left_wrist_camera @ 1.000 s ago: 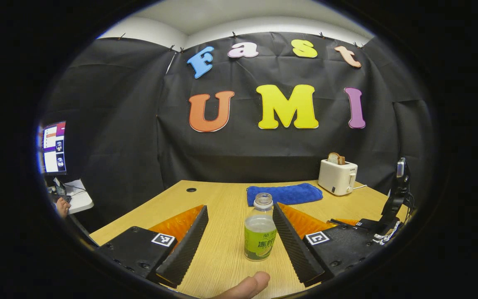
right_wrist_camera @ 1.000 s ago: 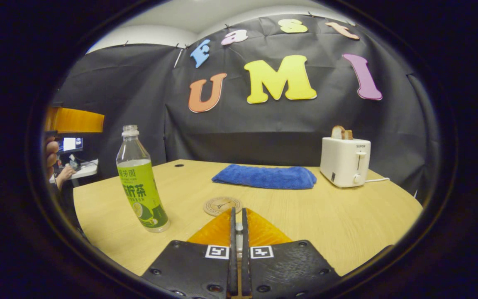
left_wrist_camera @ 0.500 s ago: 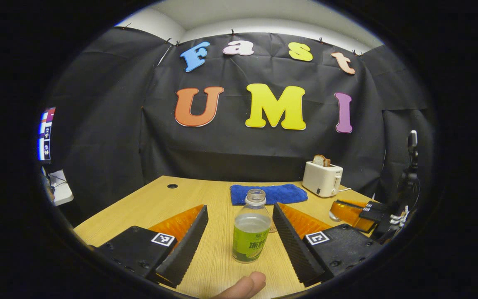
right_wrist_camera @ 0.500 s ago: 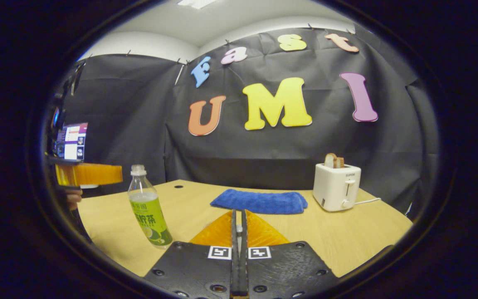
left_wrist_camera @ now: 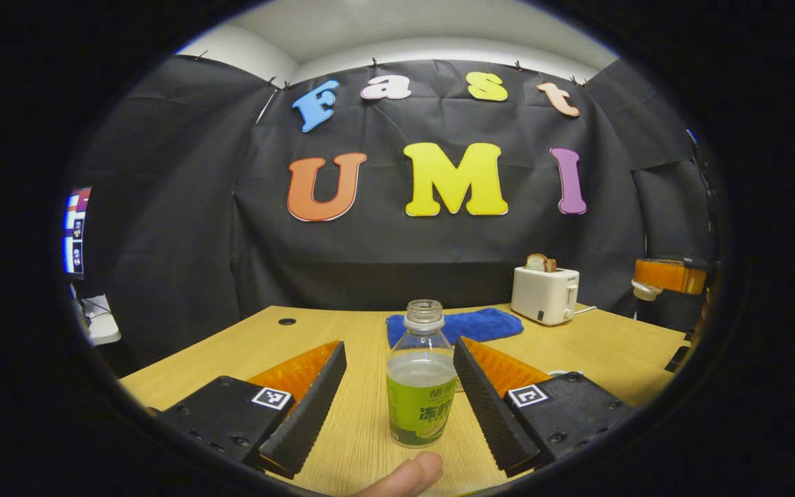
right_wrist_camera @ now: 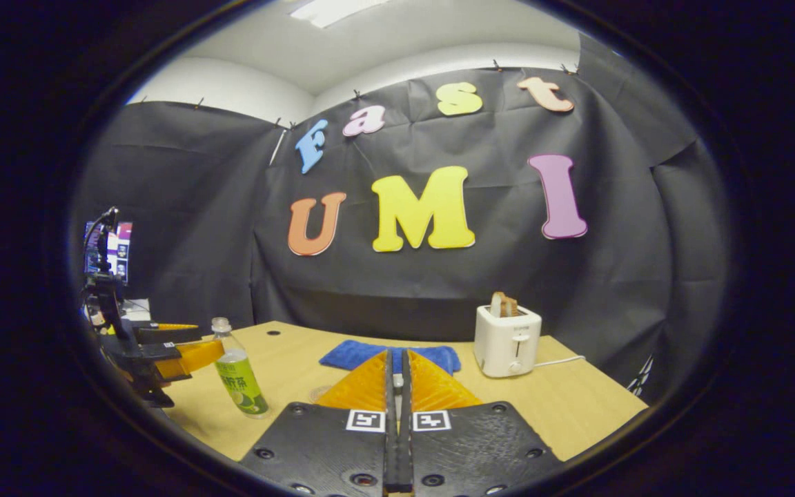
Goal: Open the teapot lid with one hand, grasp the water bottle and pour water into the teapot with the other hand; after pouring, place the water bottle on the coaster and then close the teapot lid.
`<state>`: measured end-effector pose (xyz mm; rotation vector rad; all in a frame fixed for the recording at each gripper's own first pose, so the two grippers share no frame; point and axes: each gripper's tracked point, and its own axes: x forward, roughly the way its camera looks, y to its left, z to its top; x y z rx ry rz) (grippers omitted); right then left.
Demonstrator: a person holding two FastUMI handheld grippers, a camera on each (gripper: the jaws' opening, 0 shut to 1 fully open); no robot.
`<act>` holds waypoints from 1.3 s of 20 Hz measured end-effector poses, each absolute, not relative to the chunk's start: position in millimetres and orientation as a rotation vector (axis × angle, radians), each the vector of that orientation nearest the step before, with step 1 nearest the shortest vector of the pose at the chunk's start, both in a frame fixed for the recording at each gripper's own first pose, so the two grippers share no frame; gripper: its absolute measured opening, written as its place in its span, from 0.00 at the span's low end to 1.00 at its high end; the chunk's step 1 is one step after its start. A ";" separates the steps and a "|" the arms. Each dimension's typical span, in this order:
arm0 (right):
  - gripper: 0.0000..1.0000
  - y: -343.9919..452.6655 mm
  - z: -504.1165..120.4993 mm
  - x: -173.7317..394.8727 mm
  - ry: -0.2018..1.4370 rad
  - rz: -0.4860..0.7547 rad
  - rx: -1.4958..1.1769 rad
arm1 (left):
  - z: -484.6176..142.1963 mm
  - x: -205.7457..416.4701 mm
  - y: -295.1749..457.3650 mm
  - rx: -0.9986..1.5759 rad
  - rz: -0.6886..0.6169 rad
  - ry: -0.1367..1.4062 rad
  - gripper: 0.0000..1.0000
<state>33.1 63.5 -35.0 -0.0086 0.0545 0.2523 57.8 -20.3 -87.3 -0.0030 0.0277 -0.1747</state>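
Observation:
An uncapped water bottle (left_wrist_camera: pixel 419 390) with a green label, partly filled, stands upright on the wooden table (left_wrist_camera: pixel 259 342). My left gripper (left_wrist_camera: pixel 398 345) is open around it, one finger on each side, neither touching it. A person's fingertip (left_wrist_camera: pixel 404 476) shows at the bottom edge. In the right gripper view the same bottle (right_wrist_camera: pixel 239 379) stands at the left with the left gripper (right_wrist_camera: pixel 183 355) beside it. My right gripper (right_wrist_camera: pixel 397 359) is shut on nothing and held above the table. A round coaster (right_wrist_camera: pixel 319 393) peeks out left of its fingers.
A blue towel (left_wrist_camera: pixel 466 324) lies at the back of the table, with a white toaster (left_wrist_camera: pixel 544 295) holding bread to its right. The right gripper (left_wrist_camera: pixel 670 276) hangs high at the right edge. A monitor (left_wrist_camera: pixel 74 231) stands off the table's left side.
My right gripper has risen and drawn back from the table, staying shut. My left gripper stayed open around the bottle, shifting slightly.

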 end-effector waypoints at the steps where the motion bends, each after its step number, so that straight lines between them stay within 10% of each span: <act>1: 0.00 56.8 -33.1 31.6 0.051 0.243 -0.008 | -91.2 57.5 -23.4 -0.008 -0.177 0.025 0.98; 18: 0.00 33.1 -37.0 26.8 0.061 0.235 0.010 | -142.3 88.6 -31.8 -0.040 -0.135 0.040 0.97; 26: 0.00 21.6 -39.7 32.0 0.070 0.210 0.003 | -141.1 85.5 -22.4 0.039 -0.073 0.079 0.77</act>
